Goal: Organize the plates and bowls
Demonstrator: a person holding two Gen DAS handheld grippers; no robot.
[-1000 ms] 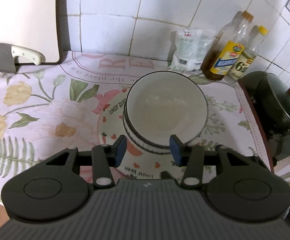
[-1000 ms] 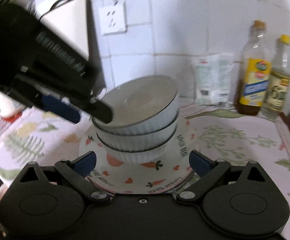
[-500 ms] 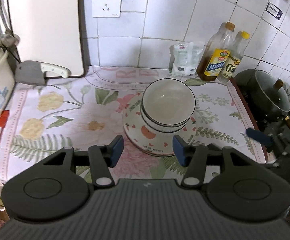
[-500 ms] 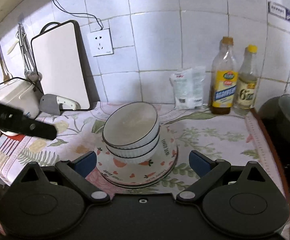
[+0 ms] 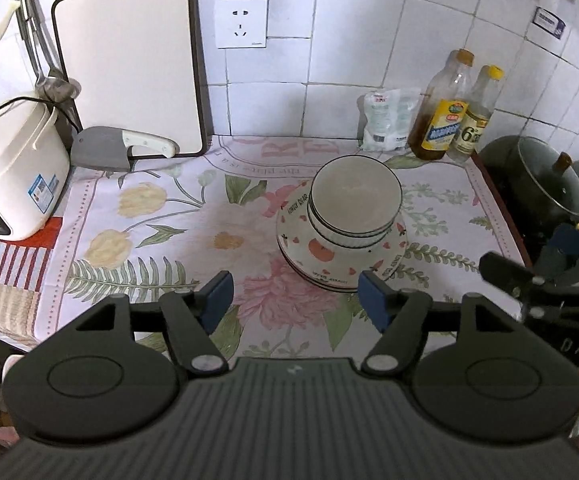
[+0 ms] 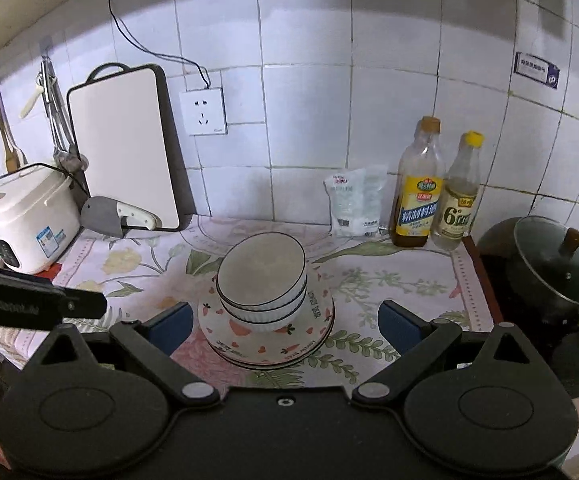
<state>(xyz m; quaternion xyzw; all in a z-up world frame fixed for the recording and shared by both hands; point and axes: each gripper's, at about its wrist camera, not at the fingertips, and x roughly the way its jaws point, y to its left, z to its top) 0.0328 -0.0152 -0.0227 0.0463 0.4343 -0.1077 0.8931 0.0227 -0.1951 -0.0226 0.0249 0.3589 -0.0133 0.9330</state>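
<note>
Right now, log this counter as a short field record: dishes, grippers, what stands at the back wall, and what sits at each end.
dishes: white ribbed bowls nested in a stack, standing on patterned plates on the floral cloth
left gripper: open, jaws just opening wider, nothing between them
right gripper: open, empty, short of the stack
back wall: cutting board, cleaver, white packet, two bottles
left end: rice cooker
right end: lidded pot
</note>
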